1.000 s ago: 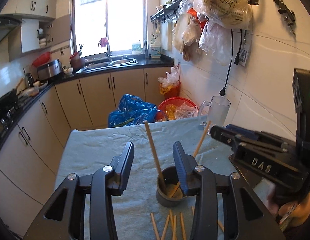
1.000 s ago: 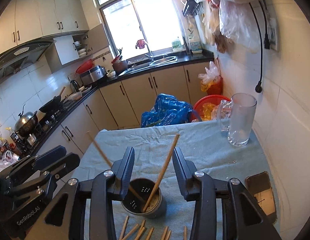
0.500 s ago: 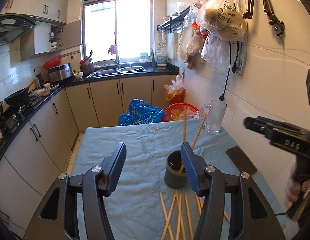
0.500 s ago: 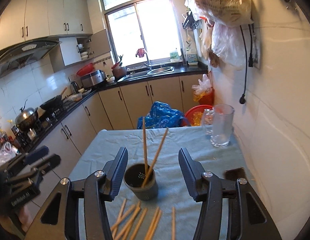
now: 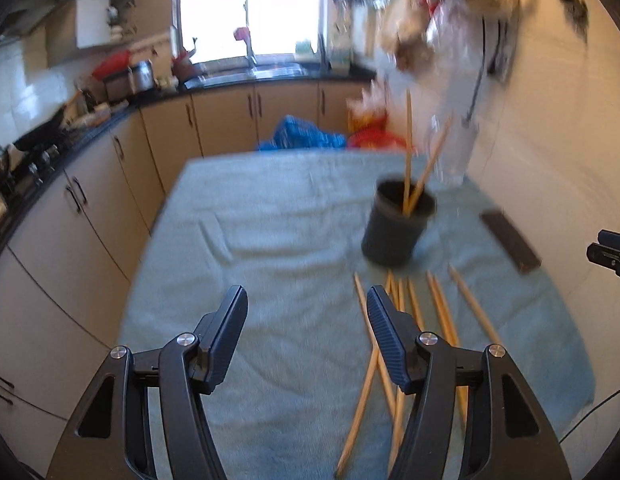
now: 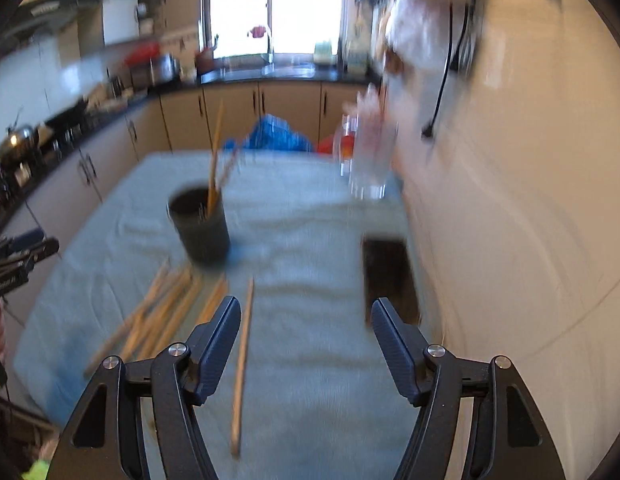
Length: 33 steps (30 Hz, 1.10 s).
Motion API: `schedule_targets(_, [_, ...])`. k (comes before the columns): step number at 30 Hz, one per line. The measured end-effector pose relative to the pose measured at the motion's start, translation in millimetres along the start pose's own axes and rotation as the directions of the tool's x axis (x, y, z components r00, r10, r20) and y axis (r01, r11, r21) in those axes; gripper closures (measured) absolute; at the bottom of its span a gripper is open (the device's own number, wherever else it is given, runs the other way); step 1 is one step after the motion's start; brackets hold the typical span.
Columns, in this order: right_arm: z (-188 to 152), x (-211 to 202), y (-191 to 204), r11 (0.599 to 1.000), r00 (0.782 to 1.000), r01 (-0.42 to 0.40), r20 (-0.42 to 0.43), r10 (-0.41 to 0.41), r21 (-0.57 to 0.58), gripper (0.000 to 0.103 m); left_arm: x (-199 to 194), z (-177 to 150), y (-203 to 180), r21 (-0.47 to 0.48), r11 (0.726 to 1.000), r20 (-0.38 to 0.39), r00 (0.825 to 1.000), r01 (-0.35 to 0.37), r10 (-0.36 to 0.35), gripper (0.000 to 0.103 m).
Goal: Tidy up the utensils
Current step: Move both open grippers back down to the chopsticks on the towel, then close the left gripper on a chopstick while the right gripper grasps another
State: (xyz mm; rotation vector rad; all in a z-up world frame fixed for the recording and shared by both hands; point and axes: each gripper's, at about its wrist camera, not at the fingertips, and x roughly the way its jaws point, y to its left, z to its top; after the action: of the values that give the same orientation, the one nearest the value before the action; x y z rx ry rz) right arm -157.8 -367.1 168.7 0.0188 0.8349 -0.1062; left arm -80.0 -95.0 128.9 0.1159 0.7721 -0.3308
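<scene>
A dark round utensil holder (image 5: pixel 395 226) (image 6: pixel 200 224) stands on the blue-grey table cloth (image 5: pixel 278 220) with two wooden chopsticks (image 5: pixel 407 152) upright in it. Several loose chopsticks (image 5: pixel 413 320) (image 6: pixel 158 316) lie on the cloth in front of the holder. One single chopstick (image 6: pixel 242 364) lies apart, just right of my right gripper's left finger. My left gripper (image 5: pixel 306 300) hangs over bare cloth left of the loose pile, jaws opening, nothing between them. My right gripper (image 6: pixel 306 312) is over bare cloth, jaws opening and empty. Both views are blurred.
A glass mug (image 6: pixel 367 156) stands at the far right of the table near the wall. A dark flat phone (image 6: pixel 389 276) (image 5: pixel 509 240) lies by the right edge. Kitchen cabinets (image 5: pixel 90 208) run along the left. Bags (image 5: pixel 302 136) sit on the floor beyond the table.
Both grippers have pulled back from the holder and sunk towards the cloth, and their jaws have widened. The holder now sits farther off, with more loose chopsticks in view.
</scene>
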Motion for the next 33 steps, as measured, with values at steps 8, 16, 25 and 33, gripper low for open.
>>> schedule_targets(8, [-52.9, 75.6, 19.5, 0.991, 0.969, -0.13, -0.208, 0.13, 0.013, 0.036, 68.0, -43.8, -39.3, 0.148, 0.981, -0.213, 0.972, 0.13, -0.097, 0.048])
schedule_targets(16, [-62.3, 120.1, 52.9, 0.991, 0.959, -0.135, -0.254, 0.128, -0.007, 0.046, 97.5, -57.3, -51.5, 0.197, 0.973, -0.308, 0.95, 0.12, -0.055, 0.092])
schedule_targets(25, [-59.9, 137.4, 49.9, 0.991, 0.952, -0.109, -0.278, 0.125, 0.072, 0.088, 101.0, -58.2, -13.3, -0.037, 0.997, -0.348, 0.935, 0.061, -0.07, 0.097])
schedule_targets(33, [-50.7, 146.8, 47.8, 0.99, 0.952, -0.103, -0.278, 0.125, 0.094, 0.08, 108.9, -48.2, -19.8, 0.025, 0.999, -0.357, 0.934, 0.023, -0.013, 0.09])
